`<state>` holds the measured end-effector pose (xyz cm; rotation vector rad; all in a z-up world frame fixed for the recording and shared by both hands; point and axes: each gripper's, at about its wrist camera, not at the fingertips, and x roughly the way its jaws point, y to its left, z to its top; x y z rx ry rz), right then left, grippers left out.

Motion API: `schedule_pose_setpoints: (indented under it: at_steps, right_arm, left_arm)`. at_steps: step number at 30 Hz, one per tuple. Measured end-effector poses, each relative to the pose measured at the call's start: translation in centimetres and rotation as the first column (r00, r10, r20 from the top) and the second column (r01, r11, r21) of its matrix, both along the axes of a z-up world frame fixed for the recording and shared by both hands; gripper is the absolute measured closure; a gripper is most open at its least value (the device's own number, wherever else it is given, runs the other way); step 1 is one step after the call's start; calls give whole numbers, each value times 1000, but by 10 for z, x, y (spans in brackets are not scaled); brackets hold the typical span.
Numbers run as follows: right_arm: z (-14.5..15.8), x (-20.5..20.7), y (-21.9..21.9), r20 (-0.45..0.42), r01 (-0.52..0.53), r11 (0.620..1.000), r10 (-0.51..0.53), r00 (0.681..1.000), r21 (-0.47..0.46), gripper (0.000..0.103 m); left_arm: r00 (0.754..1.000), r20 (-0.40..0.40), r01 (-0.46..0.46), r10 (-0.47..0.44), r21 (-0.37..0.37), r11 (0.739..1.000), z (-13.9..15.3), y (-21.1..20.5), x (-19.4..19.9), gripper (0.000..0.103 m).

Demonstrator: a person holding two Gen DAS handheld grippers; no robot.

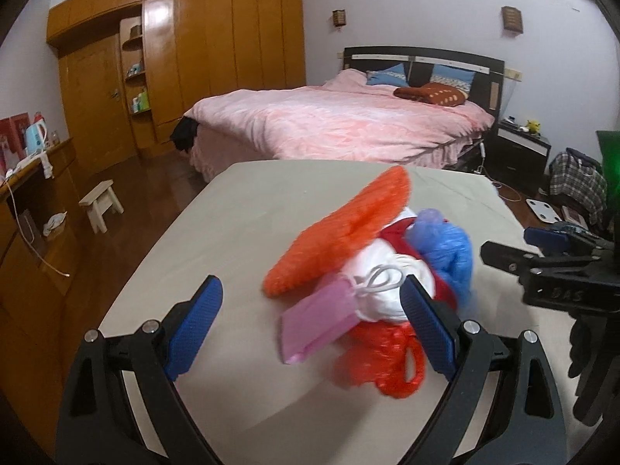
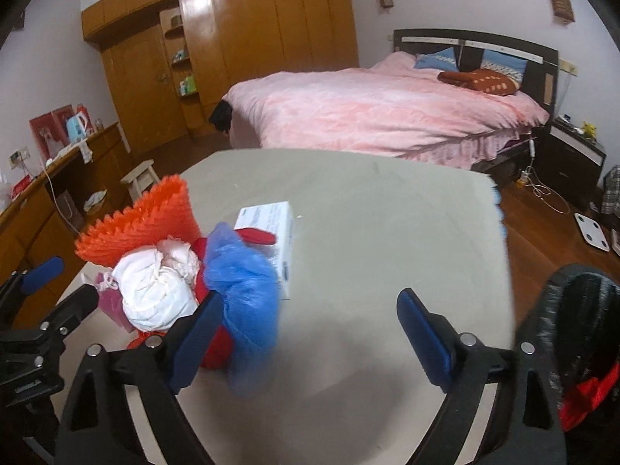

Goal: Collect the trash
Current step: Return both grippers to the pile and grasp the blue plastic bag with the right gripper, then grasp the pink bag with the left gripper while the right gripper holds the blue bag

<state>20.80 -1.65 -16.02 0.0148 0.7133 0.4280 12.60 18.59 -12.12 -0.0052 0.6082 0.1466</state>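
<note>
Fingers (image 1: 428, 333) of the L gripper (image 1: 310, 333) are gaping wide w/ nothing pinched, straddling the near edge of the trash pile (image 1: 372, 271), while the R gripper (image 2: 310, 333) is likewise sitting wide open and empty, its left pad touching or just beside the blue plastic bag (image 2: 244, 290). Pile is resting loose mid-table (image 2: 387, 232): pink pack (image 1: 314, 325) and white tied bundle (image 2: 155, 298) nearest, red net under, orange mesh (image 1: 341, 232) and white box (image 2: 271, 224) behind. Risks, judging from this: closing on one loose piece is prob. going to drag the rest apart, slick bag slipping out, light bits sliding off toward the floor; the dark bin (image 2: 573, 333) at R edge is sitting well apart.
</note>
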Motion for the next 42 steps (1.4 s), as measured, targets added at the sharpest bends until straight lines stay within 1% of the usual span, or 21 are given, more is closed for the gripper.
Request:
schedule_pose_setpoints:
  at_steps: [6, 8, 9, 10, 11, 12, 13, 14, 16, 17, 20, 23, 24, 27, 29, 30, 32, 34, 38, 40, 42]
  right_arm:
    - [-14, 8, 22, -33, -25, 1000, 24, 999, -6, 16]
    - [-18, 10, 30, -46, -43, 999, 43, 998, -11, 19]
    - [-20, 11, 32, -52, -54, 998, 54, 997, -13, 25]
    - [-22, 11, 36, -61, -69, 997, 68, 996, -15, 33]
    - [-23, 11, 37, -71, -85, 996, 84, 994, -10, 38]
    - [-25, 12, 39, -82, -101, 995, 101, 992, -3, 49]
    - [-26, 12, 41, -95, -121, 993, 121, 988, 9, 57]
    - [-26, 11, 41, -103, -136, 991, 137, 985, 17, 58]
    - [-23, 7, 40, -97, -149, 989, 150, 984, 16, 62]
    - [-21, 5, 39, -93, -155, 988, 156, 983, 18, 63]
    - [-11, -2, 31, -76, -156, 987, 158, 985, 35, 63]
    - [-3, -8, 20, -66, -149, 988, 151, 986, 42, 63]
    - [-1, -9, 17, -64, -147, 988, 150, 987, 45, 65]
    - [4, -12, 10, -60, -139, 989, 142, 988, 51, 65]
    - [6, -16, 7, -56, -138, 989, 141, 988, 49, 65]
    - [6, -16, 6, -54, -138, 989, 141, 989, 47, 65]
    - [8, -19, 5, -50, -142, 989, 144, 988, 44, 66]
    - [9, -19, 4, -50, -148, 988, 150, 987, 45, 66]
    - [15, -25, -1, -36, -156, 986, 158, 987, 56, 66]
    - [20, -28, -4, -27, -155, 986, 157, 987, 60, 66]
    - [24, -30, -7, -21, -153, 986, 154, 988, 64, 66]
  left_arm:
    - [1000, -8, -20, 20, -3, 1000, -6, 11, 3, 13]
    - [1000, -13, -27, 27, -8, 1000, -7, 14, 4, 13]
    - [999, -16, -30, 30, -14, 999, -8, 15, 5, 13]
    - [999, -16, -31, 31, -17, 999, -9, 17, 4, 13]
    - [999, -16, -32, 31, -21, 999, -10, 18, 4, 13]
    - [999, -18, -29, 29, -24, 999, -10, 19, 5, 13]
    - [999, -19, -27, 27, -24, 999, -12, 19, 4, 13]
    - [999, -23, -25, 24, -25, 999, -13, 19, 4, 13]
    - [999, -28, -21, 20, -32, 999, -16, 19, 3, 13]
    - [999, -31, -20, 18, -37, 999, -17, 19, 4, 14]
    - [999, -41, -6, 3, -55, 998, -20, 17, 6, 20]
    - [999, -43, 3, -6, -55, 998, -23, 15, 5, 23]
    - [999, -43, 6, -9, -57, 998, -23, 14, 6, 25]
    - [999, -48, 7, -10, -59, 998, -25, 10, 7, 33]
    - [998, -56, 10, -14, -67, 998, -27, 9, 9, 46]
    - [998, -62, 12, -16, -70, 997, -29, 9, 11, 50]
    - [997, -73, 25, -32, -85, 996, -31, 9, 14, 69]
    - [996, -75, 32, -39, -94, 995, -32, 10, 13, 82]
    - [997, -65, 30, -36, -95, 995, -29, 8, 9, 91]
    - [998, -55, 32, -38, -100, 994, -24, 7, 5, 94]
    - [998, -43, 36, -40, -101, 994, -18, 4, 2, 94]
